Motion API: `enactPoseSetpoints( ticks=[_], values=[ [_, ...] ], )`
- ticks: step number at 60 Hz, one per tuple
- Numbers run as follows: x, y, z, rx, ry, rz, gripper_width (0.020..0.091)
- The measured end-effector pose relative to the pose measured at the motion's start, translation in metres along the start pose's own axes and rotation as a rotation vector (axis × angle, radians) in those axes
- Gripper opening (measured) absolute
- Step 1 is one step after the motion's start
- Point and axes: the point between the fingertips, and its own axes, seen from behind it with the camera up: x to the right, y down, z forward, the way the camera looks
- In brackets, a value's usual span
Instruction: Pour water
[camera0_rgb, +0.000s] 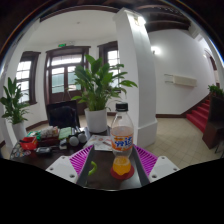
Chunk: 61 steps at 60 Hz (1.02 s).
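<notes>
Standing upright between the jaws is a clear plastic bottle (122, 140), cylindrical with a narrower neck and a dark screw cap; its smooth wall is carrying a blue-and-white printed label around the middle, and an orange tint is showing through its lower part; the gripper (113, 160) is reaching forward with its two magenta pads (81, 158) flanking the bottle at either side, textured with small raised dots; whether the pads are actually pressing on the bottle or leaving a slight gap I cannot tell, so the state of the jaws is staying undecided; the bottle's base is sitting on a dark, flat, rectangular tray-like plate (105, 172) lying between the jaws, matte in finish; a small green shape is lying on that plate just left of the bottle, too small to identify; beyond the jaws the surface (50, 150) is crowded with small mixed items, too small to name, among them something red well to the left of the jaws; directly beyond the bottle a broad-leaved green plant (98, 85) is rising from a pale, rounded pot (97, 120); another leafy plant (12, 100) is standing further off to the left; behind them dark wooden-framed windows (65, 72) are letting in daylight; a white square pillar (138, 70) is standing beyond the right jaw; far to the right red-carpeted stairs (200, 112) are climbing beside a plain white wall.
</notes>
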Motion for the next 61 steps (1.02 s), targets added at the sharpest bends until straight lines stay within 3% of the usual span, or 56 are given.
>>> enactPoseSetpoints(
  ticks=[13, 33, 52, 61],
  values=[
    [-0.036, -0.022, -0.096, 0.050, -0.082, 0.012, 0.0754],
    [-0.113, -0.036, -0.195, 0.055, -0.214, -0.096, 0.0755],
    [-0.177, -0.029, -0.253, 0.055, -0.364, -0.150, 0.0760],
    [-0.184, -0.021, -0.257, 0.035, -0.378, -0.163, 0.0760]
  ],
)
